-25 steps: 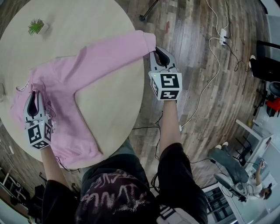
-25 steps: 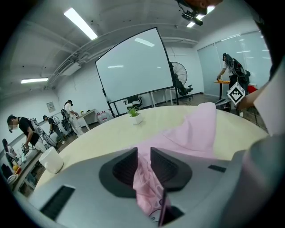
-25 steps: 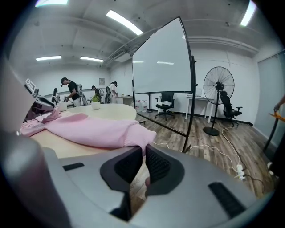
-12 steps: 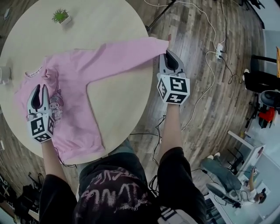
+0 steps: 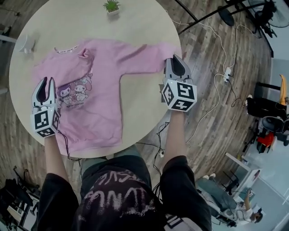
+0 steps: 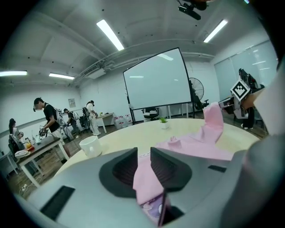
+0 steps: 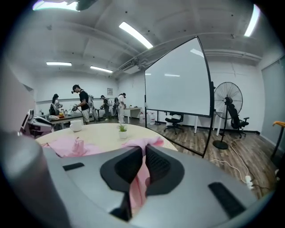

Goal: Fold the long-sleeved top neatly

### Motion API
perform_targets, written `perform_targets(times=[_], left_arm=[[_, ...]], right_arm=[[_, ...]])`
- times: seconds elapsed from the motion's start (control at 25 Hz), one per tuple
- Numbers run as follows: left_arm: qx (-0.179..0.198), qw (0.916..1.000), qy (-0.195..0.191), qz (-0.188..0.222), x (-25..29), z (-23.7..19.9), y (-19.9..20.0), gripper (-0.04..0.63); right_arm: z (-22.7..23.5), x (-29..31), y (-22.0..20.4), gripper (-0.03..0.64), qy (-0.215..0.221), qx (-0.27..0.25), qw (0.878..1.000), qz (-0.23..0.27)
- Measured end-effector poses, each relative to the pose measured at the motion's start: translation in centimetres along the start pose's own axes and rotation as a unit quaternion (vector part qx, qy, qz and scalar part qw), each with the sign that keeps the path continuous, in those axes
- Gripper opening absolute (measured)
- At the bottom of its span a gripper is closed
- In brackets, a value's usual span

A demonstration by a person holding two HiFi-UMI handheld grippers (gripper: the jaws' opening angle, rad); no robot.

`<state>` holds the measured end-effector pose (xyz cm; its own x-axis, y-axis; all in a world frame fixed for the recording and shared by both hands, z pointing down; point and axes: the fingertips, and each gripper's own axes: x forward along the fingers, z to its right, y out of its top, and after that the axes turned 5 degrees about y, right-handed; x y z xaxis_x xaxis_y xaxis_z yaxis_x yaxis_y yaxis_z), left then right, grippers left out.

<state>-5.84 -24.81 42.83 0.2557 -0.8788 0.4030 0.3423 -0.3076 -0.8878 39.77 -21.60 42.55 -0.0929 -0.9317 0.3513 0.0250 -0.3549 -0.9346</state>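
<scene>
The pink long-sleeved top [image 5: 99, 90] lies spread face up on the round wooden table [image 5: 140, 27], its cartoon print showing. My left gripper [image 5: 45, 82] is at the top's left side, shut on a fold of pink cloth [image 6: 143, 171] that hangs between its jaws. At the table's right edge my right gripper [image 5: 177, 60] is shut on the end of the outstretched right sleeve [image 7: 139, 171]. The sleeve [image 5: 140, 58] runs from the body across to that gripper. The neckline [image 5: 67, 48] faces the far side of the table.
A small potted plant [image 5: 111, 6] stands at the table's far edge and a white cup [image 5: 25, 43] at its far left. Cables and a power strip [image 5: 228, 71] lie on the wooden floor to the right. A projection screen [image 7: 178, 80], a fan and people at desks stand beyond.
Both grippers have risen and carried the top across the table, still gripping it. The garment now lies flatter, with its printed front showing and the right sleeve more level.
</scene>
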Motion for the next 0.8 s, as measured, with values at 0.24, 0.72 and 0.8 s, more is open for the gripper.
perform_targets(times=[0.24,0.72,0.8], left_arm=[[-0.034,0.9991,0.022,0.010,-3.1,-5.1,-2.1,0.101],[-0.098,0.9930,0.063,0.021,-8.2,-16.8,-6.8,0.098],[-0.109,0.9913,0.070,0.023,-9.0,-18.8,-7.6,0.098]], right_arm=[[-9.1,1.6,2.4,0.026,0.041,-0.011,0.999,0.006],[-26.1,5.7,9.5,0.026,0.107,-0.047,0.993,0.030],[-29.2,6.4,10.1,0.026,0.119,-0.052,0.991,0.031]])
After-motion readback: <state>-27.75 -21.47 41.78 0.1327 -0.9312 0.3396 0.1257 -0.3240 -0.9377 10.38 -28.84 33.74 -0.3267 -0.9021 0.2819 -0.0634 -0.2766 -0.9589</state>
